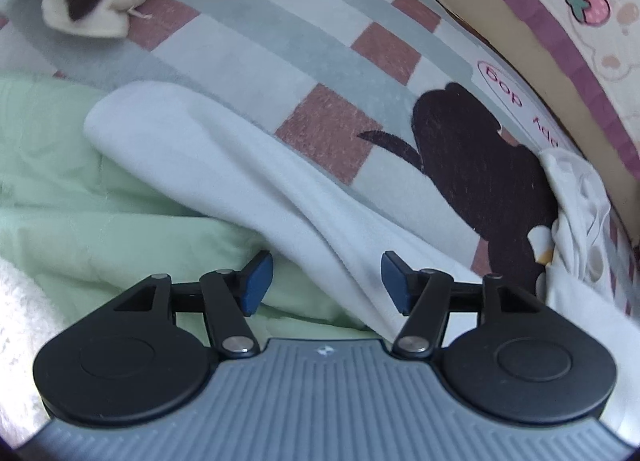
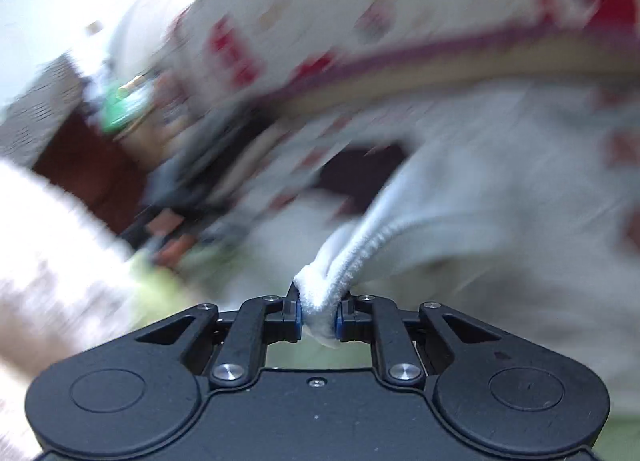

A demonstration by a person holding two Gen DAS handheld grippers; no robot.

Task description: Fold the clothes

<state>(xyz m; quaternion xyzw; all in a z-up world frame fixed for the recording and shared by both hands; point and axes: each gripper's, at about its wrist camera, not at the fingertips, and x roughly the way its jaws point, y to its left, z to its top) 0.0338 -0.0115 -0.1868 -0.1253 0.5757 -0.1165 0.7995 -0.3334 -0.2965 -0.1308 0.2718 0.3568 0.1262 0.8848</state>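
The right gripper is clenched on a bunched ribbed edge of the soft pale-blue fleece garment. The left gripper hovers released above it. The garment drapes across a light-green sheet onto the checked grey-and-pink blanket.

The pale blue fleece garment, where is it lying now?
In the left wrist view the pale blue fleece garment lies diagonally across the centre, between the light green cloth and the checked blanket.
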